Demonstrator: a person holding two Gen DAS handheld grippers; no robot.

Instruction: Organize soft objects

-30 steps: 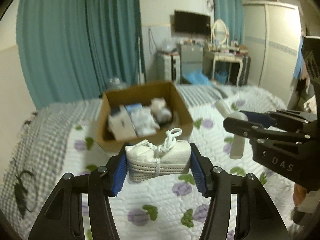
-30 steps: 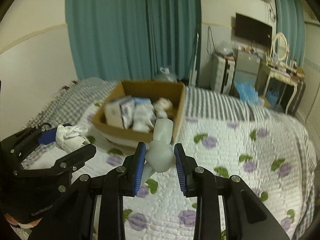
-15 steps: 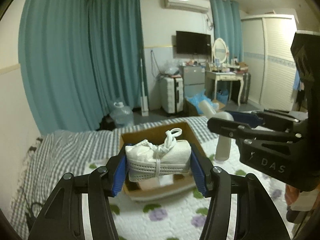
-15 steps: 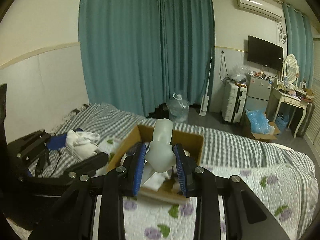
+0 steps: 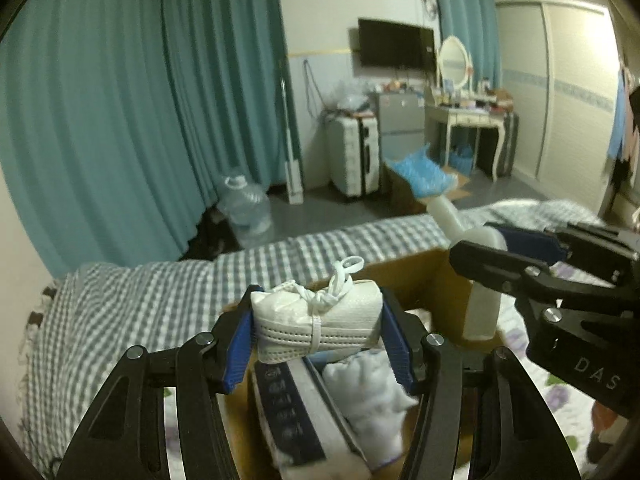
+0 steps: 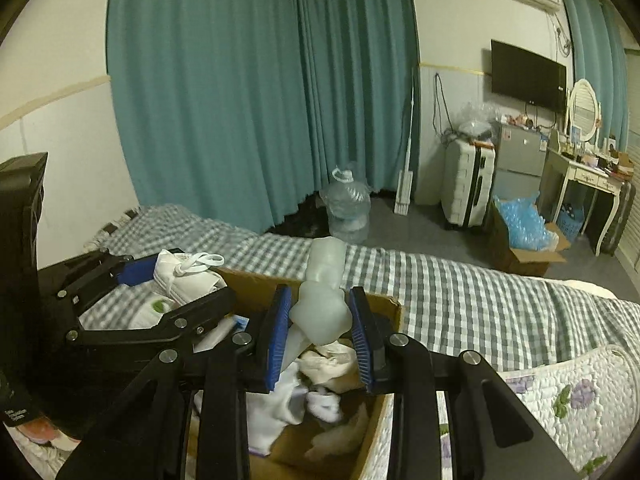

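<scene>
**Both grippers loaded and hovering over the box: how I'd handle the drop**

The left gripper (image 5: 318, 330) is clamped on a small white sneaker (image 5: 318, 320), squeezed toe-to-heel between the blue pads. The right gripper (image 6: 320, 320) is closed around a pale squishy bottle-shaped thing (image 6: 322, 308), neck pointing up and away. Both hang right above the open cardboard box (image 6: 384, 420), which sits on the bed (image 6: 460, 292) and already holds a fair pile of soft white stuff plus a dark-labelled pack (image 5: 288, 412).

My take on doing this step well:

- Don't release from up here. Both items look light and springy, so they could bounce off the pile and over the rim. Lower them in first.
- Go one at a time. The two grippers are close side by side, and opening both at once risks a knock.
- The sneaker sits over the pack and a white lump, so I'd aim it at whatever gap is left. I can't see the bottom of the box well enough to pick one.
- Watch the loose lace loop (image 5: 348, 266); it could snag on a pad as the jaws open.
</scene>
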